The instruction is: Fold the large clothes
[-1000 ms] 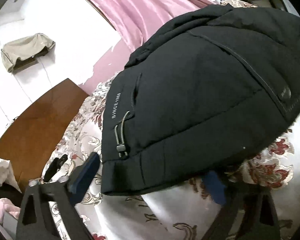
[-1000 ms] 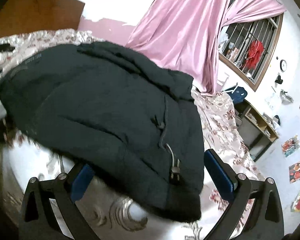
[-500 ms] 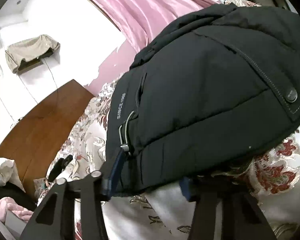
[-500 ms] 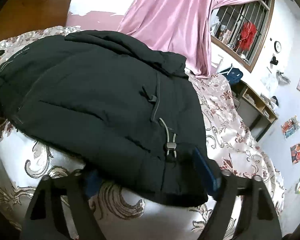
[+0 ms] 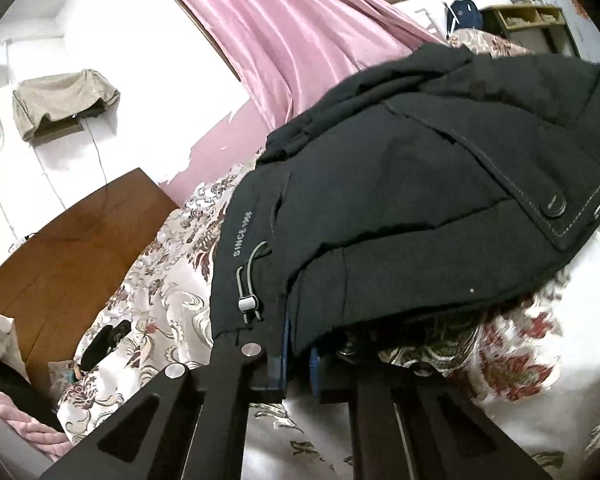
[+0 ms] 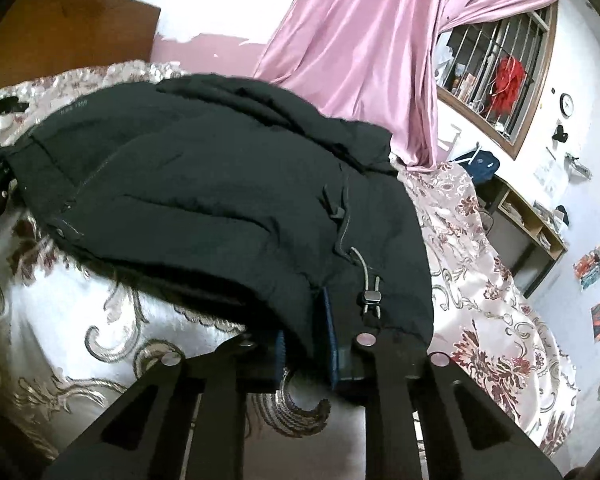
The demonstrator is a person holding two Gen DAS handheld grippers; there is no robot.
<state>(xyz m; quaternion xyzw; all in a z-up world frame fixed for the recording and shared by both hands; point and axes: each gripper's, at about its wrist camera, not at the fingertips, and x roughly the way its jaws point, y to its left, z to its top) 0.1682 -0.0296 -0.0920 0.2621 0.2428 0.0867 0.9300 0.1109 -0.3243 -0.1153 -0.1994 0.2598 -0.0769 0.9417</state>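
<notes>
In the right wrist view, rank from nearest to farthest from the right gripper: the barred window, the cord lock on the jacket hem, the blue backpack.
1. Cord lock, on the black jacket hem beside the right gripper.
2. Blue backpack, past the bed's far right corner.
3. Barred window, upper right on the wall.

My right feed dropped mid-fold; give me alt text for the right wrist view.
The right tongs are closing on the hem of a black padded jacket, beside its drawcord toggle, on a floral bedspread. Behind are a pink curtain, a barred window and a wooden headboard.
</notes>
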